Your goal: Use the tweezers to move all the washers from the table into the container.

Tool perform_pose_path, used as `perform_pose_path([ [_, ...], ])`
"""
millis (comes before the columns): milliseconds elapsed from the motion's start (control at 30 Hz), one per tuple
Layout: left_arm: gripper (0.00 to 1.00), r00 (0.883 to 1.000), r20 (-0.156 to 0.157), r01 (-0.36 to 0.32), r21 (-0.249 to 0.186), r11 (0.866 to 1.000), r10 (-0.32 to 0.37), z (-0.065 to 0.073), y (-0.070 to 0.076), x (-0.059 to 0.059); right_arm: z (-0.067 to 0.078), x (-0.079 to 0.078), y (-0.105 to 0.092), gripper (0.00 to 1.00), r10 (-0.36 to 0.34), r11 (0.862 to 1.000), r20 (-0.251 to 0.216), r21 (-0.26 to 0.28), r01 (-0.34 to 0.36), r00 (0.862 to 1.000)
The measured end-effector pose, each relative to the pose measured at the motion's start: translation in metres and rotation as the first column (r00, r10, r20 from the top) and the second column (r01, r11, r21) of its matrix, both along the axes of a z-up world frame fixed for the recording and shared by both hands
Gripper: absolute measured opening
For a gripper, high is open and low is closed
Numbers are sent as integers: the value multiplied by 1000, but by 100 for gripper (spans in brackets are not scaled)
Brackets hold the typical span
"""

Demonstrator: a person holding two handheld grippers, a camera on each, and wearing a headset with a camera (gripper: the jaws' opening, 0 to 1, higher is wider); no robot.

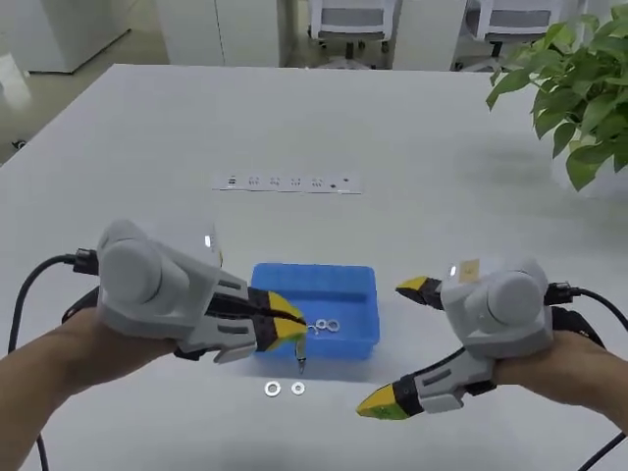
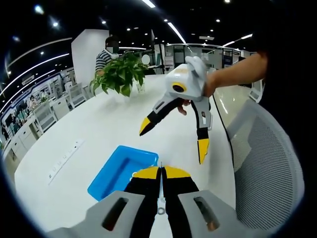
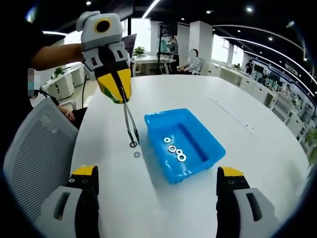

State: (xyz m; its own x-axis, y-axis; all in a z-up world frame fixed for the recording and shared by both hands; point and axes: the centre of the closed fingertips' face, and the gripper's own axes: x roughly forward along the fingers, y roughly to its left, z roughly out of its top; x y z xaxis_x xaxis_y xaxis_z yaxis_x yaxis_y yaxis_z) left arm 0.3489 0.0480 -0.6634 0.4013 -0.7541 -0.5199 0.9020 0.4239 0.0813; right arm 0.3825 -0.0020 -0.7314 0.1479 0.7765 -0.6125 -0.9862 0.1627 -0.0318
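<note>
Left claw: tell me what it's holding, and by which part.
The left claw is shut on the tweezers, gripping their upper end; the tips point down at a washer. The right claw is open, holding nothing.

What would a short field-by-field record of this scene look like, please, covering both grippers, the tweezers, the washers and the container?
left gripper: shut on the tweezers
tweezers tips: down at one of the loose washers; a grip on it cannot be confirmed
right gripper: open, holding nothing, to the right of the container
container: blue, shallow, rectangular, on the white table
washers in container: four
washers on table: two, side by side, just outside the container
</note>
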Motion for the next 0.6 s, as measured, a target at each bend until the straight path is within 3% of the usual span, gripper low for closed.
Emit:
perform_pose_path([
  [600, 5, 999, -25, 27, 17, 999, -27, -25, 3, -4, -14, -14, -5, 100, 5, 1000, -27, -29, -6, 1000],
])
